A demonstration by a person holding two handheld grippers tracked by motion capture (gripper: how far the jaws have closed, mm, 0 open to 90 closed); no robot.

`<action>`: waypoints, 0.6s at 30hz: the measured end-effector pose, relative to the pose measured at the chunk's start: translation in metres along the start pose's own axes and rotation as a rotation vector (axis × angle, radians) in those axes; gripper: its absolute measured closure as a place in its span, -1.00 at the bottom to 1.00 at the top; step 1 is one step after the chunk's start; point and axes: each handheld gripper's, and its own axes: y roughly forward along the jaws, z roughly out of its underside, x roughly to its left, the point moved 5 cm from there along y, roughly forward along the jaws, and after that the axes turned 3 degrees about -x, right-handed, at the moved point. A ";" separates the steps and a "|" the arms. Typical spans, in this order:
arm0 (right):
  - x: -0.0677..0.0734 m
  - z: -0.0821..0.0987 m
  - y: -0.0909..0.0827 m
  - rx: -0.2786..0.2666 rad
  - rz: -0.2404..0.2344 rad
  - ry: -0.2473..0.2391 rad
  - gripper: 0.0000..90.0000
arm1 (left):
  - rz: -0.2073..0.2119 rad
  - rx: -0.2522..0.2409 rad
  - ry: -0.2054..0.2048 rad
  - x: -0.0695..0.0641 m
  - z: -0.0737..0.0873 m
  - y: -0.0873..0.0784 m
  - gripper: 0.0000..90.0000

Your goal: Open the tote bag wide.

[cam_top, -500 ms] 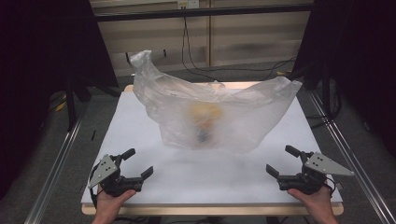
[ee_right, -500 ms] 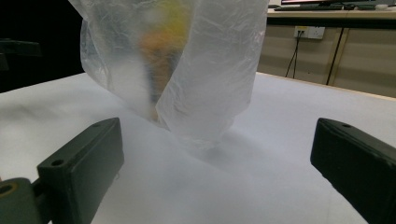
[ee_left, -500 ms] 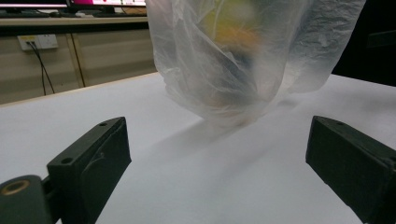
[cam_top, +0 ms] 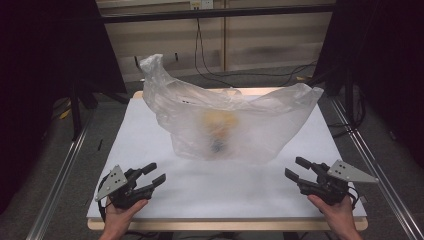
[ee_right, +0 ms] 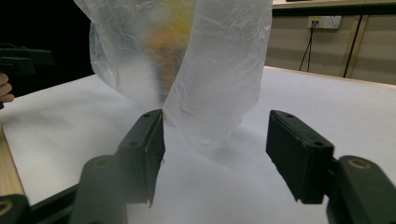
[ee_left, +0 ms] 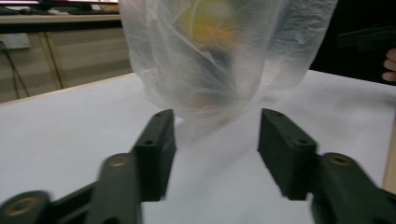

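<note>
White paper covers the tabletop (cam_top: 165,145), which stands in a dim room with dark drapes at both sides and cables trailing on the floor behind. Near the front left corner, the left gripper (cam_top: 152,174) rests low in the person's hand, its jaws spread apart with nothing between them, aimed toward the middle of the table. In the left gripper view the bag's lower bulge sits straight ahead of those parted jaws.

At the centre of the tabletop, reaching toward the back edge, stands the translucent plastic bag (cam_top: 225,120), puffed up, with one peak rising at its left and a wide flap running off to the right. A yellow-and-dark object (cam_top: 218,127) shows blurred through the film; what it is cannot be told.

Near the front right corner, the right gripper (cam_top: 296,167) is likewise open and empty, well apart from the bag.

The step in hand looks like the approach to the bag. To do it well, I would bring each gripper in low, pinch only a fold of film at the left peak and at the right flap, avoid the object inside, and close gently so the thin plastic does not tear or slip.
</note>
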 end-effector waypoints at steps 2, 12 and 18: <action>0.000 0.000 0.001 0.003 -0.011 0.000 0.19 | 0.010 0.016 0.038 0.001 -0.001 0.000 0.28; 0.004 -0.008 0.004 -0.002 -0.079 -0.009 0.78 | 0.109 0.079 -0.006 -0.009 -0.010 0.008 0.78; 0.008 -0.015 0.003 0.012 -0.110 -0.021 1.00 | 0.116 0.091 -0.033 -0.012 -0.015 0.014 1.00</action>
